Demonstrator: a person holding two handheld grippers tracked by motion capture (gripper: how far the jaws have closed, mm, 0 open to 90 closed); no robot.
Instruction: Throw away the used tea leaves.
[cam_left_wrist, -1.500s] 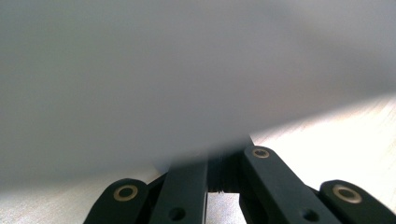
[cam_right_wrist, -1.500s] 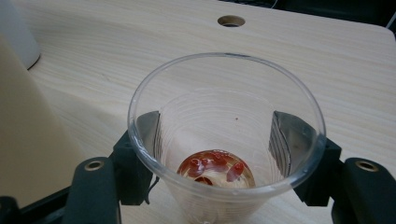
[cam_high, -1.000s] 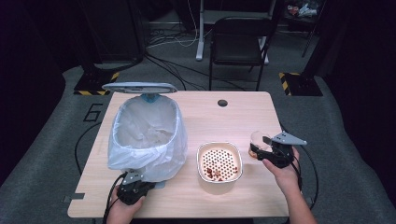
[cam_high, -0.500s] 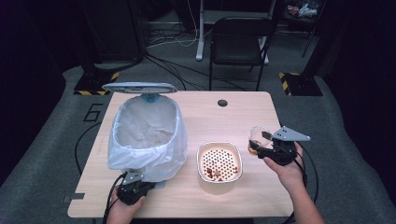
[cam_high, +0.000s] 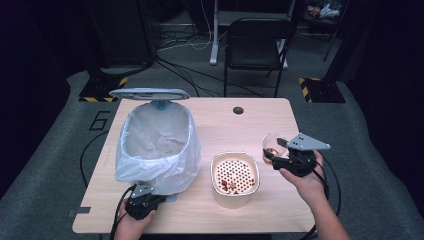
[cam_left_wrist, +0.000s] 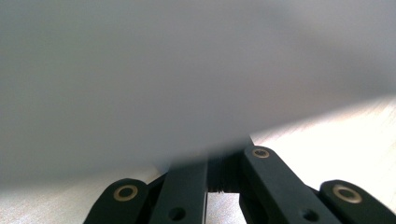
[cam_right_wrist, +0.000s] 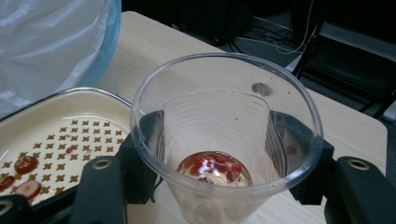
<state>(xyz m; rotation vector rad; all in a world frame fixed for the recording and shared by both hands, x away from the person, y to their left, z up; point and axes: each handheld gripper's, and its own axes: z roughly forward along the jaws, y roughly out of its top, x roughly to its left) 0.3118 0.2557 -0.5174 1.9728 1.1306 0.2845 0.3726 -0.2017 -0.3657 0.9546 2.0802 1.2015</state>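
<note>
My right gripper is shut on a clear plastic cup and holds it upright above the table's right side. In the right gripper view the cup has red bits in a little liquid at its bottom, and black pads press on both its sides. Left of it stands a cream strainer bowl with red pieces on its perforated insert. A bin lined with a white bag stands at the left, its lid up. My left gripper rests shut at the bin's foot, its tips under the bag.
The wooden table has a black cable hole near its far edge. A black chair stands behind the table, with cables on the floor around it. Bare tabletop lies between bowl and far edge.
My right gripper has lifted the cup off the table and carried it slightly left, toward the bowl. The left gripper, bin and bowl have stayed put.
</note>
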